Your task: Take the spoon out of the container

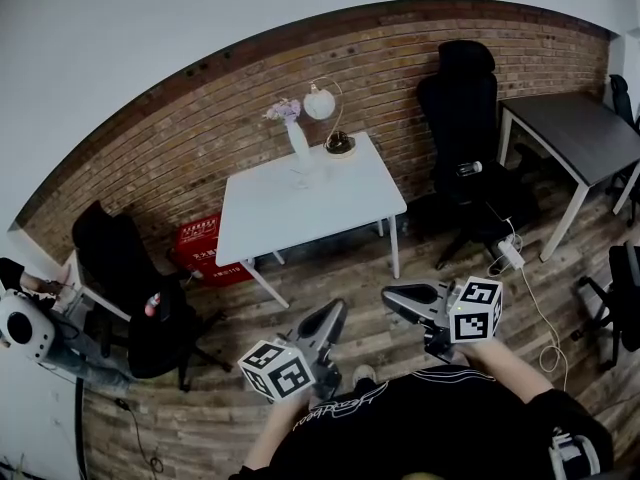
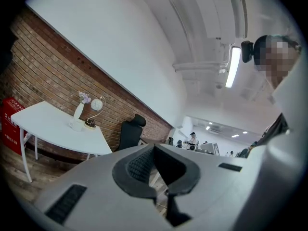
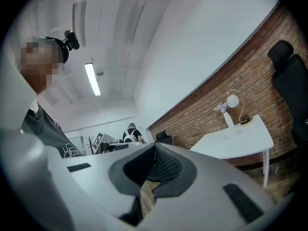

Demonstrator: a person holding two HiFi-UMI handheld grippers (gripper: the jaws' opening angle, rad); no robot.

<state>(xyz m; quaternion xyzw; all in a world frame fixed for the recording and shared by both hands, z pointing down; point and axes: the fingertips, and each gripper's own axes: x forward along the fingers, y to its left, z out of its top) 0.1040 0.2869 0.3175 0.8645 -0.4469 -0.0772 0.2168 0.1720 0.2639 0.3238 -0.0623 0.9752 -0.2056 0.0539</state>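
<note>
A white table (image 1: 330, 203) stands ahead against the brick wall. On it are a white vase with flowers (image 1: 297, 140), a round lamp (image 1: 322, 103) and a small clear container (image 1: 300, 178); I cannot make out a spoon at this distance. My left gripper (image 1: 332, 316) and right gripper (image 1: 393, 296) are held low, close to the person's body and well short of the table. Both are shut with nothing between the jaws, as the left gripper view (image 2: 154, 148) and right gripper view (image 3: 155, 146) show. The table (image 2: 53, 124) and vase (image 3: 227, 119) appear far off in both.
Black office chairs stand right of the table (image 1: 462, 108) and at the left (image 1: 130, 298). A red box (image 1: 205, 248) sits under the table's left side. A dark desk (image 1: 570, 133) is at the far right, with a power strip (image 1: 512, 253) and cables on the wooden floor.
</note>
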